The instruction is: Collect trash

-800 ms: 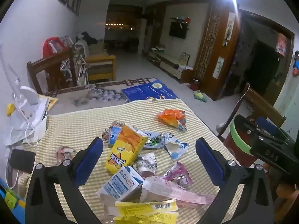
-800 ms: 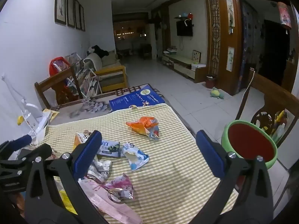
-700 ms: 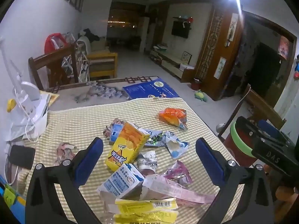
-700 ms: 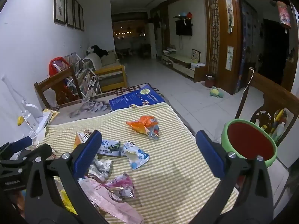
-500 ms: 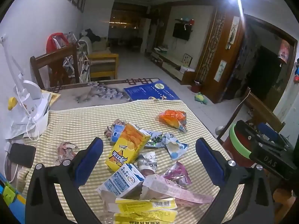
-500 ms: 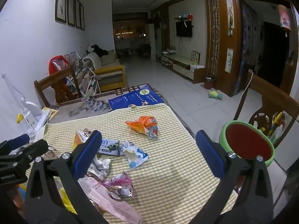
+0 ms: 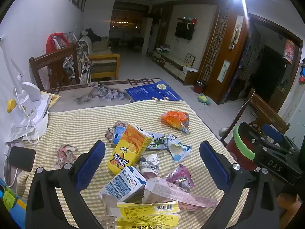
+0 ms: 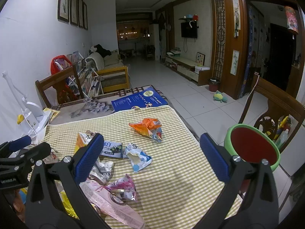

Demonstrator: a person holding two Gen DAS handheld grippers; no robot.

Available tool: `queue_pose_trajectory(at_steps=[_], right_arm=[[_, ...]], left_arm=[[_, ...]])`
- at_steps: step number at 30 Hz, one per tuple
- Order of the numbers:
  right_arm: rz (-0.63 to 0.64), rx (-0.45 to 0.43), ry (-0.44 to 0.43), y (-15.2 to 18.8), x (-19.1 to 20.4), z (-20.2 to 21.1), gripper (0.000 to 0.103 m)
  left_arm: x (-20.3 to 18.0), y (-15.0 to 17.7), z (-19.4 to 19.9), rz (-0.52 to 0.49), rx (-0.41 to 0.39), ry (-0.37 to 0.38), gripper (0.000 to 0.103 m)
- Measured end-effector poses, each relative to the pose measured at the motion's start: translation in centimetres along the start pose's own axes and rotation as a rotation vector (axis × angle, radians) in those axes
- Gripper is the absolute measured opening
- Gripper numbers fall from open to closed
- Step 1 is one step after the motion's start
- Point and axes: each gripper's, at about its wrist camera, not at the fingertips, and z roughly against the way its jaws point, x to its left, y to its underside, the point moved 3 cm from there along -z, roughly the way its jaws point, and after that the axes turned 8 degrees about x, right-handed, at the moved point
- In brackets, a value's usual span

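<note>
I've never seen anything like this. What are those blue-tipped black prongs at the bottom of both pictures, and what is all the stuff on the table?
No robot here: a person holds a two-finger grabbing tool in each hand, with a wide-angle camera on each looking out along its fingers. One picture comes from the left gripper, the other from the right gripper. Both stand open and hold nothing. On the checked tablecloth lies trash: an orange juice carton, a blue-and-white milk carton, an orange wrapper and other crumpled packets. The green-rimmed red bin stands beside the table, likely where the trash goes.

A home living room: wall-mounted TV (image 8: 189,30), sofa (image 8: 112,66), framed pictures (image 8: 72,6), dining table (image 8: 171,171)
</note>
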Motion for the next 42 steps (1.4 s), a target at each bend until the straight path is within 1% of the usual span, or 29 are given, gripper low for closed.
queue_pose_trajectory(at_steps=[18, 42], right_arm=[[0.008, 0.02, 0.0, 0.3, -0.1, -1.1, 0.099], [0.013, 0.034, -0.002, 0.3, 0.4, -1.6, 0.099]], left_arm=[[0.4, 0.1, -0.6, 0.004, 0.009, -0.002, 0.095], [1.0, 0.0, -1.4, 0.015, 0.025, -0.005, 0.095]])
